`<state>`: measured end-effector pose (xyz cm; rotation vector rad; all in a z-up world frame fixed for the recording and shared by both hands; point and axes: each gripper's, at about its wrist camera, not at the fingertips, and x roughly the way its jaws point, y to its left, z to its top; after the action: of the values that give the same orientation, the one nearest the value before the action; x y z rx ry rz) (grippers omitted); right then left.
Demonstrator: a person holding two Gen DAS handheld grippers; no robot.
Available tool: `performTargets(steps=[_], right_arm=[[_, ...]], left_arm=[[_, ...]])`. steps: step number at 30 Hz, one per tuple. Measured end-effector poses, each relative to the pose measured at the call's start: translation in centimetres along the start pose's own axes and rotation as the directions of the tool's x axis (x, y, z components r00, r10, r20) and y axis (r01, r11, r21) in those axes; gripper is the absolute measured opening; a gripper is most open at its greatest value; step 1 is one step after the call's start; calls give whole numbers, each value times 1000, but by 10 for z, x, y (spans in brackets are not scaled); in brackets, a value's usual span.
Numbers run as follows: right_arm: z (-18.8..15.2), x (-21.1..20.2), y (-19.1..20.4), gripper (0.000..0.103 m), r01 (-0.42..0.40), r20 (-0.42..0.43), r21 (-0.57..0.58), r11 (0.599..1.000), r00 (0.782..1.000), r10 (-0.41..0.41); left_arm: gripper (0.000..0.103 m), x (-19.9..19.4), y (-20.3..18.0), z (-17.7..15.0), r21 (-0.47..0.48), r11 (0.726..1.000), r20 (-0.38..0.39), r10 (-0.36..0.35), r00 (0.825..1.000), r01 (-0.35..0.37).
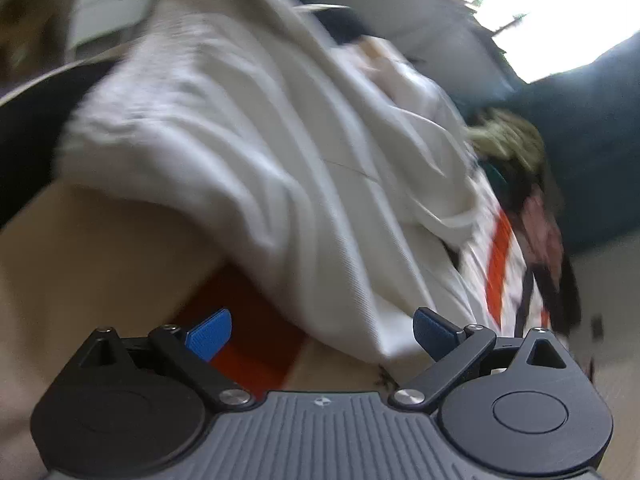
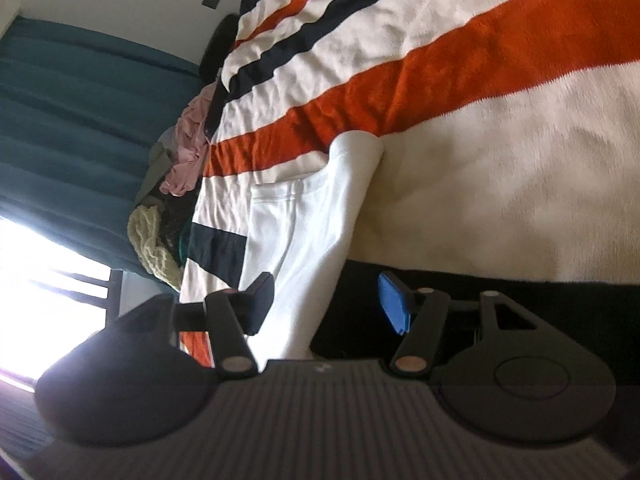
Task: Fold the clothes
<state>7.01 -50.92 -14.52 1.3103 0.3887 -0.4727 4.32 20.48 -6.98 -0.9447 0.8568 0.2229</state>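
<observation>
Blue pads of the left gripper (image 1: 322,334) stand well apart with nothing pinched between them, the hem of the white garment (image 1: 256,152) lying just ahead of them and partly over the gap. The right gripper (image 2: 326,304) is likewise spread, its pads either side of the white garment's (image 2: 304,216) lower edge but not pressing on it, so neither tool holds cloth at this moment. The garment lies on a striped blanket (image 2: 440,60) of cream, orange and black bands; in the right wrist view it looks partly folded, with a rolled or doubled edge toward the orange stripe, while the left wrist view shows it bunched and rumpled, blurred by motion. The step in hand appears to be a fresh grasp on an edge for the next fold. To do it well, each gripper should probably settle on a corner or hem rather than the loose middle, take only the layers meant to move, and keep the blanket out of the bite, since the two fabrics touch all along the edge. Beyond the garment, a heap of other clothes (image 2: 172,208), pink, cream knit and dark pieces, waits at the far side of the blanket, with teal curtains (image 2: 80,112) and a bright window behind.
</observation>
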Motion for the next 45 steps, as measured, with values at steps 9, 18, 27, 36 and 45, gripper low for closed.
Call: performTargets(steps=[9, 18, 27, 36, 45], right_arm=[[-1, 6, -1, 60, 17, -5, 14, 1000, 1000, -17], [-3, 15, -12, 61, 31, -51, 77, 997, 998, -28], [-2, 20, -15, 60, 13, -33, 88, 996, 999, -10], [9, 31, -24, 60, -20, -2, 138, 990, 1000, 21], [31, 48, -30, 60, -66, 81, 83, 994, 995, 59]], left_arm=[[90, -10, 60, 43, -292, 956, 105, 49, 993, -16], [51, -5, 73, 54, -359, 933, 191, 41, 981, 31], [29, -40, 62, 59, -269, 956, 419, 7, 908, 117], [29, -59, 66, 61, -250, 961, 512, 31, 858, 115], [64, -46, 99, 59, -356, 933, 304, 65, 950, 50]])
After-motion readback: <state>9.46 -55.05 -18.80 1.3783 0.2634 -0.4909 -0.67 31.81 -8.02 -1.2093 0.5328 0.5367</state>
